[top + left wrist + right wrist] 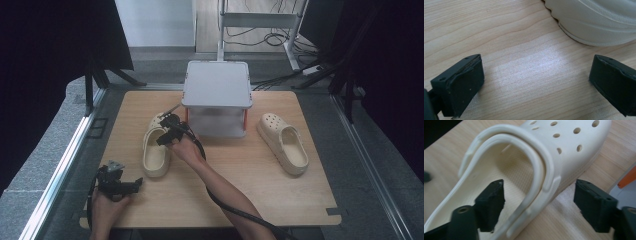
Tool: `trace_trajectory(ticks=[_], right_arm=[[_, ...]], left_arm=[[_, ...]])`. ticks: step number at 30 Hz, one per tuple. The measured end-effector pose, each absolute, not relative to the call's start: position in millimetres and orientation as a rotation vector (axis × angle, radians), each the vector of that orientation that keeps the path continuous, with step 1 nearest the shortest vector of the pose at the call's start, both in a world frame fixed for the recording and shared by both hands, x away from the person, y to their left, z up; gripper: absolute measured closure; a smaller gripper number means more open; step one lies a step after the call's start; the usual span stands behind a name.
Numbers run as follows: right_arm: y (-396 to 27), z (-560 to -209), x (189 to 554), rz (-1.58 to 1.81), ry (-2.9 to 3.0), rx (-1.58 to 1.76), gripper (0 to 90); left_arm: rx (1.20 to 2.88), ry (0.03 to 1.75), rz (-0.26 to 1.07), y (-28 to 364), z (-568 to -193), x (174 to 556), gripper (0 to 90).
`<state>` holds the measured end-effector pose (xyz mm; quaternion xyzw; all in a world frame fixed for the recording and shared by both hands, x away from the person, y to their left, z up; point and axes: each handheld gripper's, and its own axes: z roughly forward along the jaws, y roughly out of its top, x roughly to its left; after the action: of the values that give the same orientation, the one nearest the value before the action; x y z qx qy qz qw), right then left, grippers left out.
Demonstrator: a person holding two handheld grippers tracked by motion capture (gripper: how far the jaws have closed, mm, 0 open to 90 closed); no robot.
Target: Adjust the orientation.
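Clog (pixel 534 170) wall between right fingers (pixel 490 203)

A cream clog (pixel 156 146) with a perforated toe lies sole-down on the left part of the wooden table (pixel 260 175), toe pointing away toward the grey box (pixel 217 95), heel toward the person. Its strap is folded forward over the opening, and its side wall stands between two black jaws.

Bare forearms, no sleeves, carry two black grippers. The left gripper (pixel 134 184) wears a grey three-cornered plate on top. A thick black cable trails from the right gripper (pixel 165 131), whose blocky jaws show small screw holes.
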<state>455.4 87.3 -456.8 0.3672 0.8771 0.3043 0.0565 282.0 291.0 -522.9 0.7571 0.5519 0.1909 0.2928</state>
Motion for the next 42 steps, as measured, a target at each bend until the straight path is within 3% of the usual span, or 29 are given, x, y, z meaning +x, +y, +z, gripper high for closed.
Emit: trace_trajectory(ticks=[2,3,4,9,10,14,26,42], right_arm=[[89.1,-457.5,456.3,0.912,2.660,1.125,31.9],[92.8,-459.0,458.2,0.883,2.648,1.140,39.9],[92.8,-459.0,458.2,0.883,2.648,1.140,39.9],[93.0,-455.5,457.1,0.815,2.625,1.183,57.0],[92.5,-452.2,455.5,0.767,2.607,1.156,65.8],[84.6,-449.2,458.8,0.767,2.614,1.167,75.7],[57.8,-420.7,446.8,0.852,2.690,1.062,76.6],[-9.9,-388.5,387.7,0.982,2.795,0.891,76.3]], left_arm=[[2.017,1.470,0.508,291.0,-522.9,282.0,0.0],[2.017,1.470,0.508,291.0,-522.9,282.0,0.0],[2.017,1.470,0.508,291.0,-522.9,282.0,0.0],[2.018,1.468,0.508,290.9,-522.9,282.0,0.0],[2.020,1.467,0.509,291.0,-522.9,282.0,0.0],[2.024,1.465,0.508,291.3,-522.7,282.0,0.0],[2.022,1.466,0.505,291.0,-522.8,281.9,0.0],[2.020,1.465,0.509,290.9,-522.9,282.0,0.0]])
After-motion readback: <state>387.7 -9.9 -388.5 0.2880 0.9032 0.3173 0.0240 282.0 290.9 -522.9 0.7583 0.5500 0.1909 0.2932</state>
